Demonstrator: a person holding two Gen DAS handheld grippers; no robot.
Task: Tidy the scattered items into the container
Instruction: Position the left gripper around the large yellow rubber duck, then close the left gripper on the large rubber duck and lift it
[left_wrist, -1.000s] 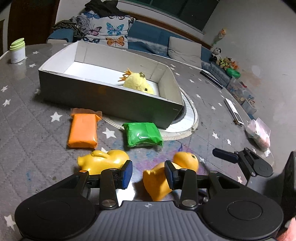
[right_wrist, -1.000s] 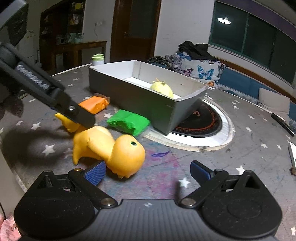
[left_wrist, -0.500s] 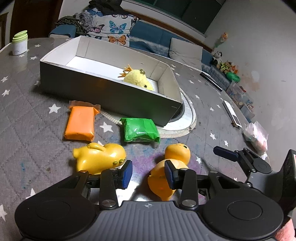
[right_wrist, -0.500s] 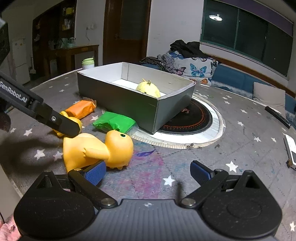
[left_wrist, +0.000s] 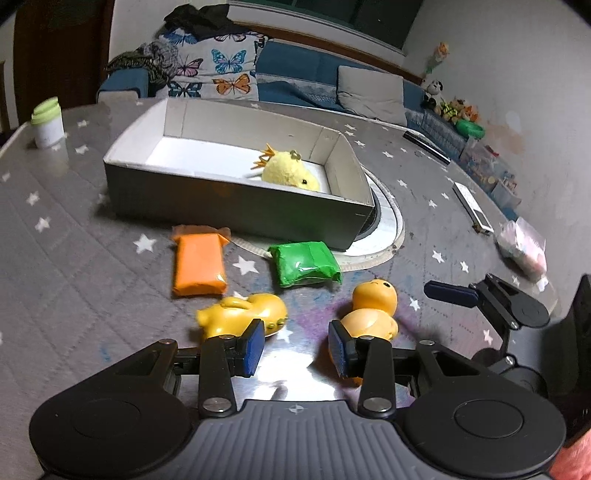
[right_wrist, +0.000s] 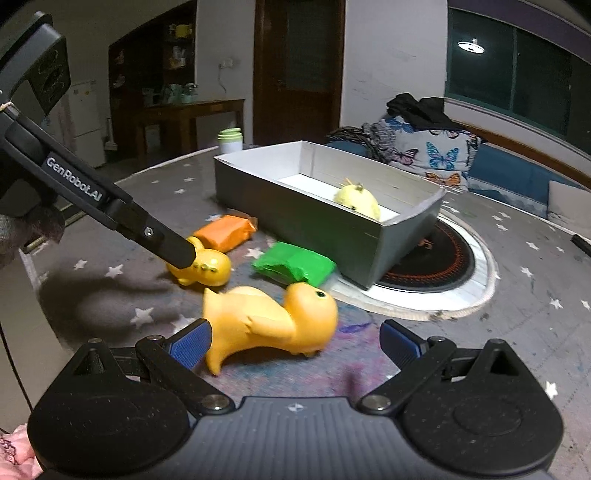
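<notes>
A grey box (left_wrist: 236, 206) with a white inside holds a yellow plush chick (left_wrist: 288, 173). In front of it lie an orange packet (left_wrist: 197, 264), a green packet (left_wrist: 304, 262), a yellow rubber toy (left_wrist: 240, 314) and an orange rubber duck (left_wrist: 373, 306) on its side. My left gripper (left_wrist: 295, 349) is open and empty, low over the table between the two rubber toys. My right gripper (right_wrist: 293, 341) is open, with the orange duck (right_wrist: 269, 321) lying just in front of its fingers. The box (right_wrist: 314, 221) and chick (right_wrist: 356, 199) show behind it.
A white jar with a green lid (left_wrist: 46, 122) stands at the far left. A round mat (right_wrist: 443, 266) lies under the box's end. A remote (left_wrist: 472, 208) and a plastic bag (left_wrist: 522, 249) lie at the right. A sofa with cushions (left_wrist: 221, 74) is behind the table.
Both grippers have drawn back and risen a little. The left gripper's fingers now stand farther apart. The orange duck now lies between the right gripper's fingers rather than at its left finger.
</notes>
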